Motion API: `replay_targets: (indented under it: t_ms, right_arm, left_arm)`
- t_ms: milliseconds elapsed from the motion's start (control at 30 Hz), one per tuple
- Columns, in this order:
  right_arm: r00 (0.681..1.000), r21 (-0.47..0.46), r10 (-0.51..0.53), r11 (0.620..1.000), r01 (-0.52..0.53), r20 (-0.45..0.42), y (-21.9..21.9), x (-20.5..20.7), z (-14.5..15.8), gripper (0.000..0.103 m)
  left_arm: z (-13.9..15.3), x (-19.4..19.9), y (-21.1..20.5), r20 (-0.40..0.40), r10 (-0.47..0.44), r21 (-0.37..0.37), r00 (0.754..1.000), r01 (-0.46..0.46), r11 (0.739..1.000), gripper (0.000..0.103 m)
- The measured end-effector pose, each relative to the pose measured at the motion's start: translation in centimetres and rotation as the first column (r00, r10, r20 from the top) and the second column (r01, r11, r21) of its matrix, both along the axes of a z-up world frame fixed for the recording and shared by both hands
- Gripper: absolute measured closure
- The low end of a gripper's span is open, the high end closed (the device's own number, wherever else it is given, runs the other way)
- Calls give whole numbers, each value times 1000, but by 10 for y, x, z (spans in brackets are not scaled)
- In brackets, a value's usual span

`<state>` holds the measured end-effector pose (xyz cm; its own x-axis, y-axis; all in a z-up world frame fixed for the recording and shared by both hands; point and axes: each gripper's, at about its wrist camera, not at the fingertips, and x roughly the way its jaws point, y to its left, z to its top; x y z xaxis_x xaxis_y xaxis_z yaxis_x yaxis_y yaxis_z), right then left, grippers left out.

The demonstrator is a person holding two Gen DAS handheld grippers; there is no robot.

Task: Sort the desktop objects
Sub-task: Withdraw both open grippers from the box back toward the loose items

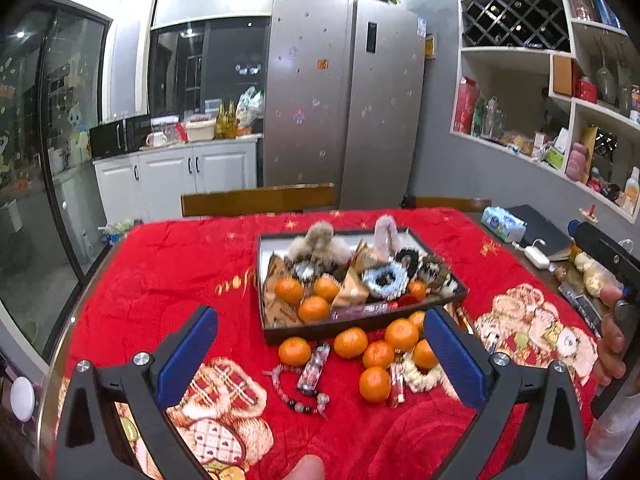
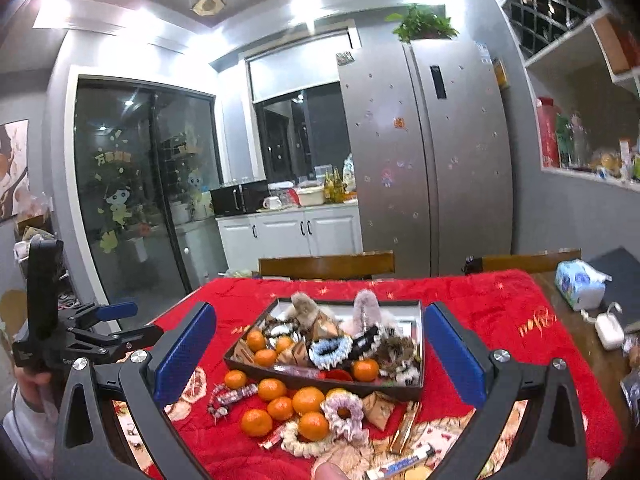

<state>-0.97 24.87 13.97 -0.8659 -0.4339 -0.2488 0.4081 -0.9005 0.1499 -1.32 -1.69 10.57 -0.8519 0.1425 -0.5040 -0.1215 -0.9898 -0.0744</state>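
A dark tray point(image 1: 276, 336) point(image 2: 236, 360) on the red tablecloth holds fluffy hair clips, scrunchies, snack packets and several tangerines. In front of it lie loose tangerines point(image 1: 375, 384) point(image 2: 308, 400), a bead bracelet point(image 1: 280, 380) point(image 2: 218, 404), wrapped candies point(image 1: 314, 368), a cream scrunchie point(image 1: 420, 372) point(image 2: 304, 442) and a lilac scrunchie point(image 2: 345, 414). My left gripper point(image 1: 320, 352) is open and empty, held above the loose items. My right gripper point(image 2: 320, 352) is open and empty, above the tray's front edge. The left gripper also shows at the left in the right wrist view point(image 2: 116, 322).
Wooden chair backs point(image 1: 256, 200) point(image 2: 326, 266) stand behind the table. A tissue pack point(image 1: 502, 222) point(image 2: 580, 284), a white charger point(image 1: 536, 256) point(image 2: 608, 332) and a dark book point(image 1: 540, 230) lie on the bare right side. A fridge and cabinets stand behind.
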Motion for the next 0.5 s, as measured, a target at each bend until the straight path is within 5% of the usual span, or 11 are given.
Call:
replay_targets:
  t_ms: [500]
  right_arm:
    - [990, -19, -9, 1000, 12, 141, 4, -23, -62, 0]
  left_arm:
    - [-65, -25, -7, 137, 62, -63, 989, -54, 997, 0]
